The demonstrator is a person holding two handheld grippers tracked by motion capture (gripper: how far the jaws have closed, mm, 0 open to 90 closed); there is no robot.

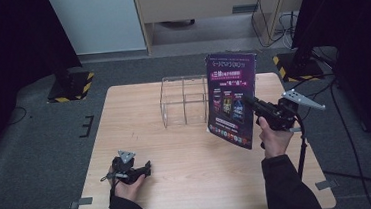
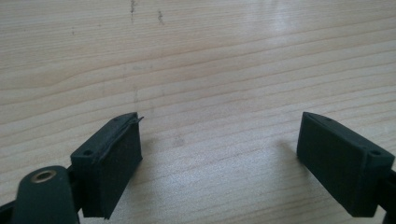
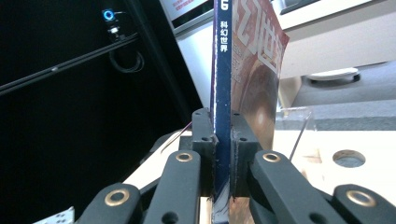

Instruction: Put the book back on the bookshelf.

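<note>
We hold the magazine (image 1: 232, 100) upright above the tabletop (image 1: 187, 149), right hand-held gripper (image 1: 257, 105) clamped on its spine edge, just right of the clear wire rack (image 1: 184, 100), likely so it can slide into a slot on edge. Left hand-held gripper (image 1: 143, 169) rests on the tabletop, jaws wide apart and empty, kept out of the way

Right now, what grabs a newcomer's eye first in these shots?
The purple magazine held upright above the right half of the table, clamped at its spine by the right gripper. Just behind it, near the table's far edge, stands a clear acrylic rack with dividers. The left gripper rests low over bare wood at the near left, jaws wide apart with nothing between them.
</note>
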